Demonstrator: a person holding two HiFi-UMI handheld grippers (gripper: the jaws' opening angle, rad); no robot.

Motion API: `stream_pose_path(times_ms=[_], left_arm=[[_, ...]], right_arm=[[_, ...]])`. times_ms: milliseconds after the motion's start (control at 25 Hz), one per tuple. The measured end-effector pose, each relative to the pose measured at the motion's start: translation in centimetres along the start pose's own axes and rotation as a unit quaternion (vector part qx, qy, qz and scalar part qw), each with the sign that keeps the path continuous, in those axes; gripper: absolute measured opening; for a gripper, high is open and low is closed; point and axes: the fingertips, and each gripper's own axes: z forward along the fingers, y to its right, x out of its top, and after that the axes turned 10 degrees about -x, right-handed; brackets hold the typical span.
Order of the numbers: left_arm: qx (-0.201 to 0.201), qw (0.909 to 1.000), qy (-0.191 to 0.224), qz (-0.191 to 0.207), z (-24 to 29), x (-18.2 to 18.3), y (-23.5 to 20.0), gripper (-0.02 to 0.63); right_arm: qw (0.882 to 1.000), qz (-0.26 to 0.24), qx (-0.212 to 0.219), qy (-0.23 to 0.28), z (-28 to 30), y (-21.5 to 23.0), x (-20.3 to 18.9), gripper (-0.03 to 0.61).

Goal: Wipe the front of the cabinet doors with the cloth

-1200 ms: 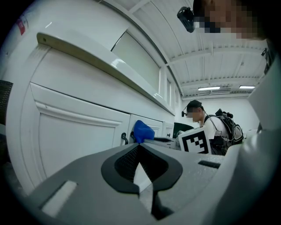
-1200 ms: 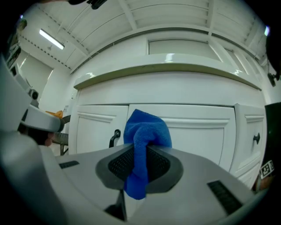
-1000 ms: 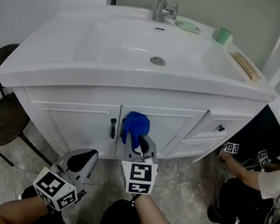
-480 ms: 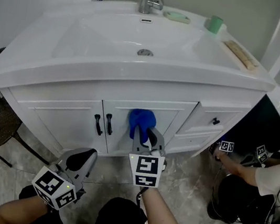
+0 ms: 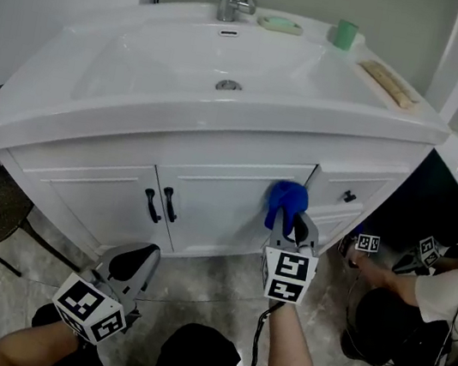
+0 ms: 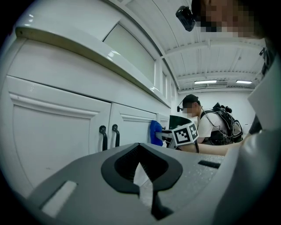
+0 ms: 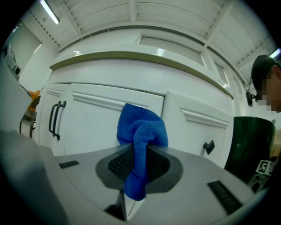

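**At the right door's outer edge: cloth on the panel**

Low in the centre of the head view, the right gripper (image 5: pixel 295 230) has its jaws closed on the blue cloth (image 5: pixel 287 201). The cloth's bunched head lies against the right cabinet door (image 5: pixel 226 199), close to the seam with the drawer column (image 5: pixel 342 207). The left gripper (image 5: pixel 136 260) hangs near the floor, well apart from the doors, with its jaws closed together on nothing.

Procedure, as judged:
- Keep the grip firm and the bunched head flat to the panel, so that cloth, not a jaw tip, meets the paint.
- Work in overlapping passes toward the black handles (image 5: pixel 160 204).
- Slow down at the handles and go round each one.
- Whether the left door (image 5: pixel 92 198) has been wiped cannot be told.

View differences:
- The right gripper view alone shows the pinch. Cloth fills the gap between the pads, and a short tail hangs below them. It also shows the raised moulding of the door frame.
- The head view alone shows both doors at once, with the basin top (image 5: pixel 40 116) overhanging them.
- The left gripper view looks side-on along the door fronts and shows the cloth touching the face.
- No view shows contact pressure.
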Motion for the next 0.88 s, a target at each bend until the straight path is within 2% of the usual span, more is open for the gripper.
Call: stream_pose_path(times_ms=[200,360,440,520,720,880], left_arm=[[0.013,0.9997,0.009,-0.017,-1.0,0.0,-1.2,0.0],[0.021,0.9994,0.018,-0.022,-2.1,0.2,-2.2,0.0],[0.024,0.9992,0.023,-0.025,-2.7,0.5,-2.8,0.0],[0.026,0.9989,0.027,-0.026,-3.3,0.6,-3.4,0.0],[0.029,0.9982,0.034,-0.04,-4.6,-0.2,-4.7,0.0],[0.026,0.9978,0.029,-0.054,-4.8,-1.5,-4.9,0.0]], right_arm=[[0.999,0.021,-0.035,0.002,0.0,2.5,-0.5,0.049],[0.996,0.017,-0.029,0.084,-3.1,-0.3,2.8,0.049],[0.994,0.018,-0.008,0.104,-4.5,-3.1,3.8,0.049],[0.994,0.023,0.026,0.103,-5.3,-6.6,3.9,0.049],[0.985,-0.002,0.151,0.078,-6.2,-18.1,1.4,0.049],[0.984,0.003,0.174,0.029,-5.5,-22.4,-1.4,0.049]])
